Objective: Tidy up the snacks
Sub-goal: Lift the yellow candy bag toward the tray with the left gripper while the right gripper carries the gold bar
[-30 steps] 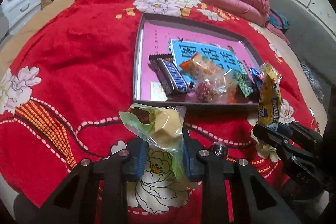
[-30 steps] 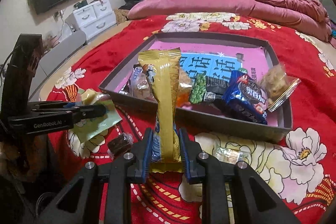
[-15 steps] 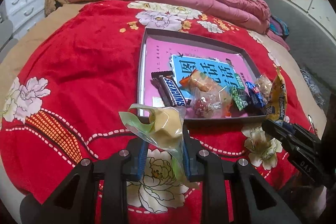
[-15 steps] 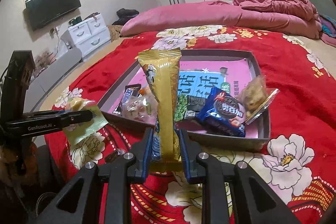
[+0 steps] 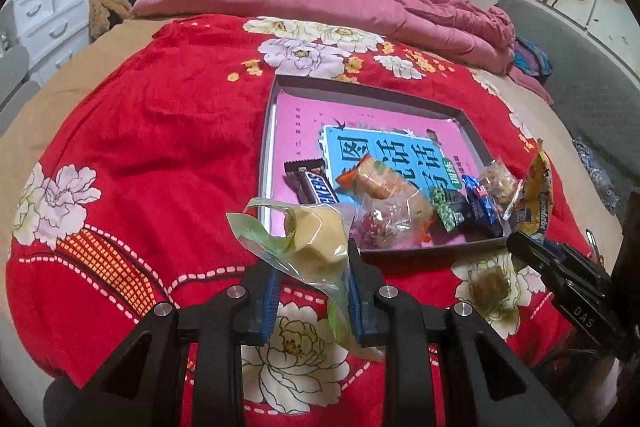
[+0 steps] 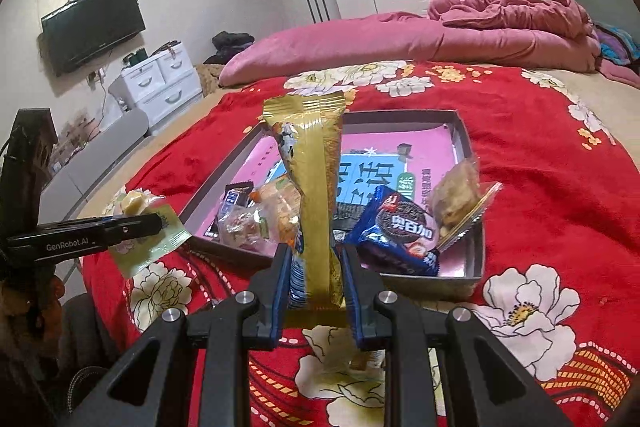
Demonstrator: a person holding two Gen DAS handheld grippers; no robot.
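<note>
The tray [image 5: 276, 99] lay on the bed [image 5: 160, 115] ahead of me, its snacks crowded along the near wall: the chocolate bar [image 5: 310, 183] leftmost, the cookie pack [image 6: 400, 231] toward the right. My left tool [image 5: 312, 291] held its pouch [image 5: 308, 243] before the tray; my right tool [image 6: 316, 287], beside it, held a long bar [image 6: 316, 195] upright.

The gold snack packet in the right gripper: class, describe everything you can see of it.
The gold snack packet is a long, shiny foil wrapper with crimped ends and a small printed picture near the top. It stands upright, its lower part clamped between the blue pads of the right gripper, in front of the grey tray, touching nothing else.
</note>
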